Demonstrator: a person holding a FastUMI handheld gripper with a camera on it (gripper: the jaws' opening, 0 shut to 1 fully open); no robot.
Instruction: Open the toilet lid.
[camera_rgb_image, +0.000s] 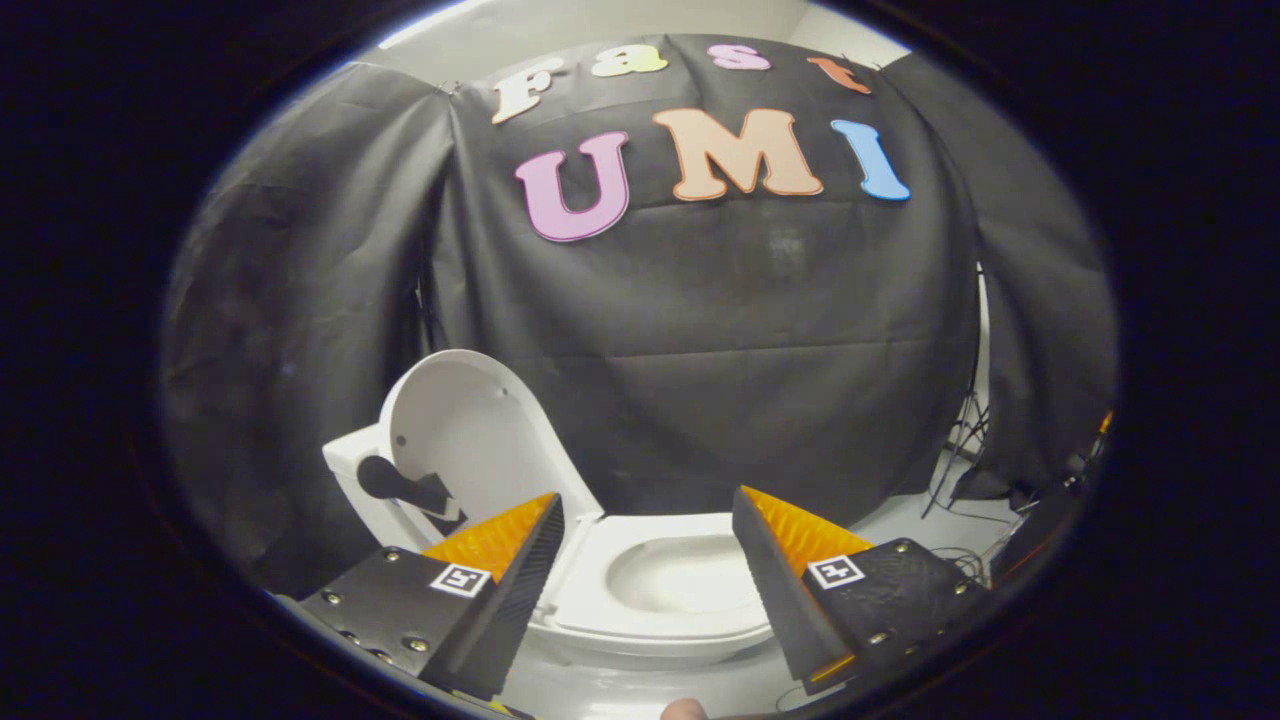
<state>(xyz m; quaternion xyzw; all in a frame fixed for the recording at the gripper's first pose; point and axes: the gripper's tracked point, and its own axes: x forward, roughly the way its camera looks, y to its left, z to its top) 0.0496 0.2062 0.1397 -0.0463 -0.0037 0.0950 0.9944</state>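
Observation:
A white toilet (660, 610) stands on the floor just ahead of my fingers. Its lid (470, 440) is raised upright, leaning back toward the tank (350, 465) beyond my left finger. The seat and open bowl (680, 575) lie between and slightly beyond the two fingers. A dark handle-like piece (400, 488) is fixed to the inside of the lid, close to my left fingertip. My gripper (650, 515) is open, fingers spread wide apart, with nothing between them.
Black cloth (700, 350) hangs as the booth's wall behind the toilet. Cables and a stand's legs (960, 450) sit on the pale floor beyond my right finger. A fingertip of a hand (685, 710) shows at the very bottom.

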